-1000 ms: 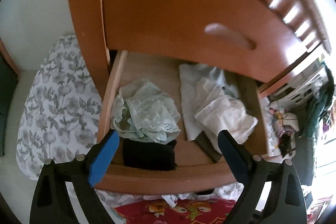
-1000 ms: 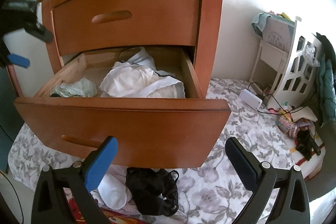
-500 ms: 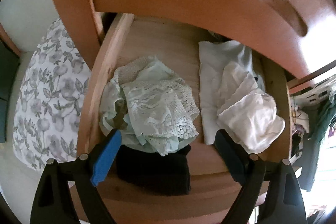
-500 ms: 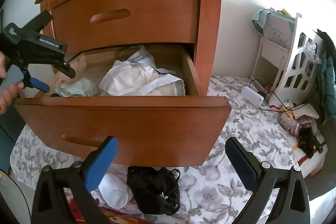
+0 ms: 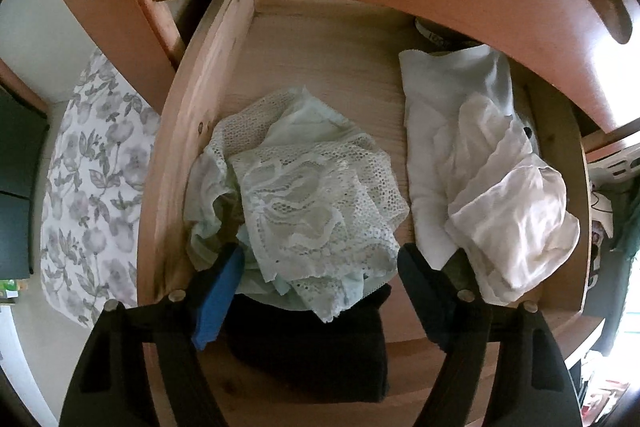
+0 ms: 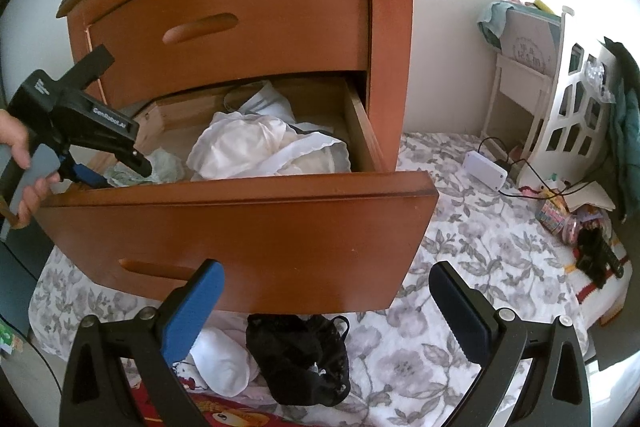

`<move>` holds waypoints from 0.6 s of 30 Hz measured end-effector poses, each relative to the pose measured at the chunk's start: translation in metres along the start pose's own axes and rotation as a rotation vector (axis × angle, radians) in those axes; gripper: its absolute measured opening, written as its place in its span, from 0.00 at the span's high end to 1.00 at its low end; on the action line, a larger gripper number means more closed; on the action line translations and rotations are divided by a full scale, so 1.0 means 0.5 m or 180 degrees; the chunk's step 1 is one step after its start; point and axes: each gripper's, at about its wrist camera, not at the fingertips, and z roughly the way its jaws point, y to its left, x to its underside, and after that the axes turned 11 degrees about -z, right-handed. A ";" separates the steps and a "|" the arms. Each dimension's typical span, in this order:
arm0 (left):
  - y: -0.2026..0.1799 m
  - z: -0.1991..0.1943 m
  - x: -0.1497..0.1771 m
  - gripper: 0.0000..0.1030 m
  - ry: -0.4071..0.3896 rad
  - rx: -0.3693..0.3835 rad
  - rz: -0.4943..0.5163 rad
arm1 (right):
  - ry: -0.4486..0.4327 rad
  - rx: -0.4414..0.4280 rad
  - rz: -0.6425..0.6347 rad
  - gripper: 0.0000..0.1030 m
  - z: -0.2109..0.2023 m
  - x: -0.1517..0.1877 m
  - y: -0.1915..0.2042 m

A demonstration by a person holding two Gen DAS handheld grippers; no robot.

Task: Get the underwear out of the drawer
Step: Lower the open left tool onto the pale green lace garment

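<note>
The lower drawer point(image 6: 240, 227) of a wooden nightstand is pulled out. A mint lace underwear point(image 5: 312, 195) lies at its left, a black folded garment point(image 5: 312, 343) in front of it, and white underwear point(image 5: 504, 203) at the right. My left gripper point(image 5: 320, 279) is open inside the drawer, its fingers on either side of the mint lace's near edge. In the right wrist view a hand point(image 6: 24, 163) holds the left gripper point(image 6: 116, 167) over the mint piece point(image 6: 164, 167). My right gripper point(image 6: 326, 271) hangs open in front of the drawer, holding nothing.
Black underwear point(image 6: 300, 359) and a white piece point(image 6: 220, 367) lie on the floral sheet point(image 6: 460, 267) below the drawer front. The upper drawer point(image 6: 240, 11) is closed and overhangs the open one. A white box with cables point(image 6: 484, 171) and a white shelf point(image 6: 560, 99) stand at the right.
My left gripper has dropped down into the drawer and closed in on the mint lace underwear, its jaws slightly narrower. The right gripper has barely moved.
</note>
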 end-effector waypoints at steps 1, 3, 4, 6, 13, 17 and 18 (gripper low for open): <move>-0.001 0.002 0.000 0.23 0.0000 0.0002 0.0002 | 0.0000 0.0001 -0.0001 0.00 0.000 0.000 0.000; -0.004 0.008 -0.005 0.31 0.0005 0.0007 0.0004 | 0.0002 0.0000 0.0000 0.00 0.000 0.000 0.000; -0.007 0.010 -0.004 0.36 0.0012 0.0012 0.0005 | 0.0003 0.0000 0.0000 0.00 0.000 0.000 0.000; -0.007 0.014 -0.004 0.41 0.0012 0.0018 -0.0001 | 0.0001 0.0001 0.0001 0.00 0.000 0.000 0.000; 0.019 0.016 0.005 0.79 -0.0108 0.0034 -0.0042 | 0.0004 -0.0001 0.0010 0.00 0.000 0.000 -0.001; 0.042 0.011 0.005 0.89 -0.0221 0.0086 -0.0103 | 0.0005 -0.0003 0.0025 0.00 0.001 0.000 -0.001; 0.048 0.010 0.005 0.89 -0.0240 0.0102 -0.0109 | 0.0007 -0.0002 0.0028 0.00 0.001 0.000 -0.001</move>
